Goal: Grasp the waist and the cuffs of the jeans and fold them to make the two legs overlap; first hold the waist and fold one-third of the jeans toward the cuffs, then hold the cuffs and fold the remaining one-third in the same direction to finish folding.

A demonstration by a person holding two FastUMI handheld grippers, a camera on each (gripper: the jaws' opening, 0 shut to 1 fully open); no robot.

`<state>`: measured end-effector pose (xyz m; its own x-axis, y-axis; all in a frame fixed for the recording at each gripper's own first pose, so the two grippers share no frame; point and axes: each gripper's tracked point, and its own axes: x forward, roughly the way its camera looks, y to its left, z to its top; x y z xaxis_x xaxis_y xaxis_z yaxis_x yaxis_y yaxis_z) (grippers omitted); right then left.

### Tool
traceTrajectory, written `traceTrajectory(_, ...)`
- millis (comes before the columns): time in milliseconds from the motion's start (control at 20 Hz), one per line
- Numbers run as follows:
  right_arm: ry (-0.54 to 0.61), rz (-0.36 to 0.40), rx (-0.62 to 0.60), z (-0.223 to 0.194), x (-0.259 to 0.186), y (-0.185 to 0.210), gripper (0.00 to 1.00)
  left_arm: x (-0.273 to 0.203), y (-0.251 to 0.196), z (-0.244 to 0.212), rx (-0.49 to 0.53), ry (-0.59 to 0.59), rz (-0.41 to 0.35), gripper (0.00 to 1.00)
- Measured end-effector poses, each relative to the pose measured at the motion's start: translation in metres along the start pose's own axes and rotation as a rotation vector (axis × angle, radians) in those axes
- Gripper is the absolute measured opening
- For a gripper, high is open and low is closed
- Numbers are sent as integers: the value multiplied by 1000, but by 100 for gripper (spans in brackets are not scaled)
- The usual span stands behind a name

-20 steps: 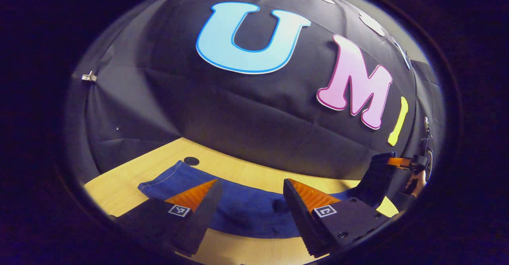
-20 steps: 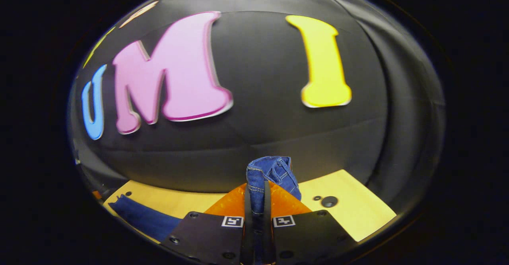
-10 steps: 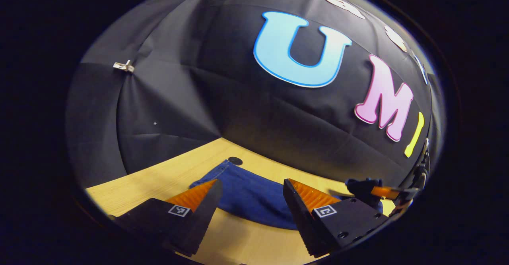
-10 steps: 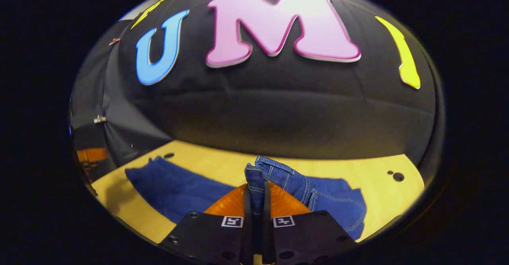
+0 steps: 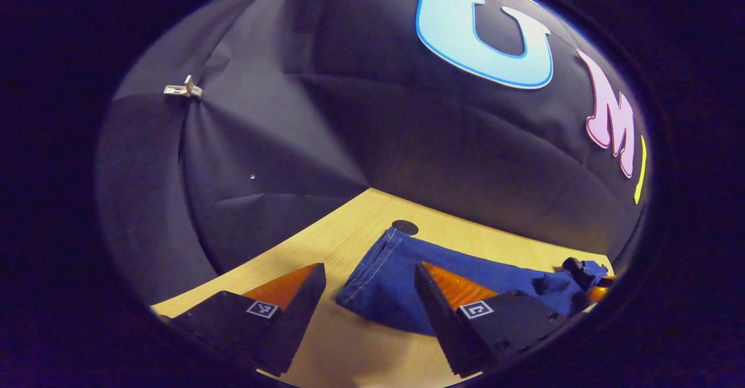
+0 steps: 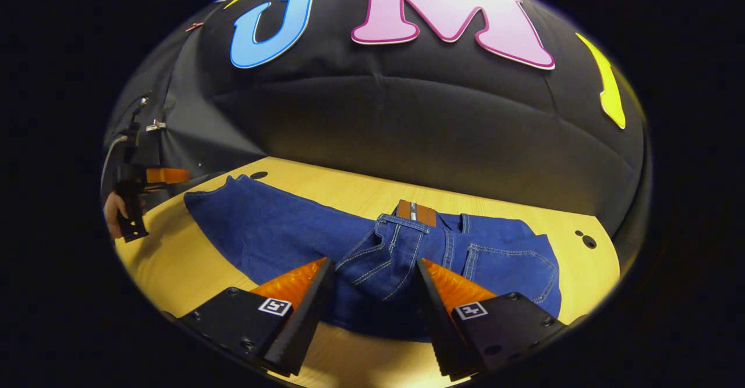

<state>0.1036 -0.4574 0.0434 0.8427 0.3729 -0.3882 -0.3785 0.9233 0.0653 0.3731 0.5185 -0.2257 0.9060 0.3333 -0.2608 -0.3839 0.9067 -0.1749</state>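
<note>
R gripper (image 6: 372, 286) jaws apart, nothing held, above waist of jeans (image 6: 279, 237), which lie flat on table (image 6: 174, 271). L gripper (image 5: 366, 295) also apart, near cuffs (image 5: 372, 266). Looks like waist third already folded; next: L closes on cuffs, folds toward waist.

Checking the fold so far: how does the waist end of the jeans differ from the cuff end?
The waist end is folded over, showing pockets, pale stitching and a brown patch; the cuff end lies flat and plain, with only a stitched hem. The right gripper hangs open over the waist, the left gripper open at the cuff. Both ends rest on the wooden table.
</note>
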Motion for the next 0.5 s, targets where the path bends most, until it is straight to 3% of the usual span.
traceTrajectory(200, 28, -15, -14, -12, -41, -24, 86, 40, 5, -38, 60, 184, -8, 95)
traceTrajectory(500, 49, -53, 6, -22, -62, -51, 85, 47, -7, -49, 263, 302, -83, 96)
